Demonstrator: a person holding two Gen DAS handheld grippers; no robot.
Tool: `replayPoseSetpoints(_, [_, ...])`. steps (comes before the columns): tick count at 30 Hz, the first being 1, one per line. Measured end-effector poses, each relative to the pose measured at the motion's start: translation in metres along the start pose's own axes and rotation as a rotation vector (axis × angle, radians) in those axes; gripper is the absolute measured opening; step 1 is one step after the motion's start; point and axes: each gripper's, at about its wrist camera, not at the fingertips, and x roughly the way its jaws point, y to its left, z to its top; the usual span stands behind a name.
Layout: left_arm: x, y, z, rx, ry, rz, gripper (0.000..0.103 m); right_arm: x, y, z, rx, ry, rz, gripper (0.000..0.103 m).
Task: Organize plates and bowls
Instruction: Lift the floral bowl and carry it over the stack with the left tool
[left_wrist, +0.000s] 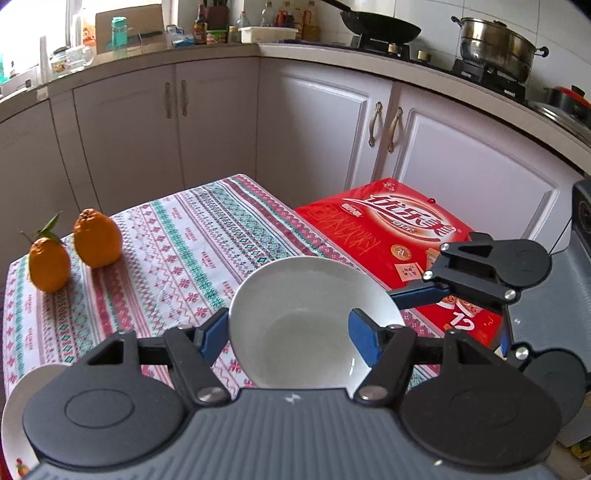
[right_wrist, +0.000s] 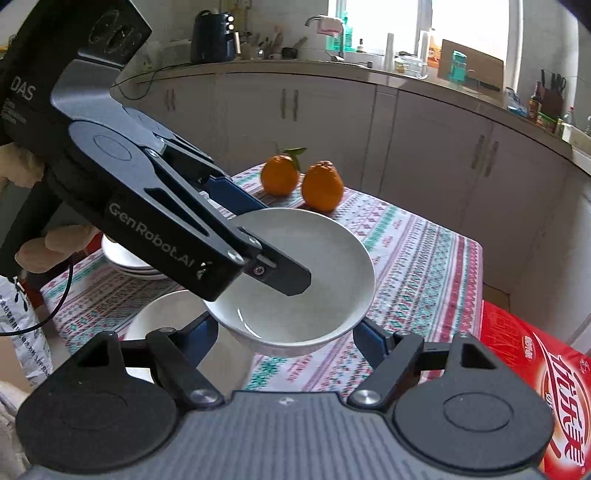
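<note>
A white bowl (left_wrist: 303, 314) (right_wrist: 325, 266) is held tilted above the patterned tablecloth. My left gripper (left_wrist: 291, 332) (right_wrist: 258, 236) grips its rim, one finger inside the bowl and one outside. My right gripper (right_wrist: 284, 336) is open, its blue fingers either side of the bowl's underside; it shows at the right in the left wrist view (left_wrist: 436, 291). A second white bowl (right_wrist: 166, 314) sits on the cloth below. A stack of white plates (right_wrist: 125, 262) lies at the left behind the left gripper; a plate edge (left_wrist: 18, 406) shows at lower left.
Two oranges (left_wrist: 74, 251) (right_wrist: 303, 177) stand at the table's far side. A red carton (left_wrist: 406, 240) (right_wrist: 535, 369) lies beside the table. Kitchen cabinets and a counter with a wok (left_wrist: 380, 26) and steel pot (left_wrist: 495, 44) surround the area.
</note>
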Motion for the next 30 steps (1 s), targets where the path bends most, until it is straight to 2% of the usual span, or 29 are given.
replayPoseSetpoints(8, [-0.021, 0.004, -0.026, -0.038, -0.008, 0.018, 0.068, -0.001, 0.023, -0.002, -0.02, 0.008, 0.039, 0.084])
replayPoseSetpoints(17, [-0.022, 0.01, -0.051, -0.088, 0.007, 0.015, 0.068, 0.008, 0.038, -0.01, -0.016, 0.053, 0.073, 0.084])
replayPoseSetpoints(30, [-0.018, 0.014, -0.068, -0.121, 0.02, 0.015, 0.069, 0.018, 0.045, -0.015, -0.016, 0.097, 0.09, 0.084])
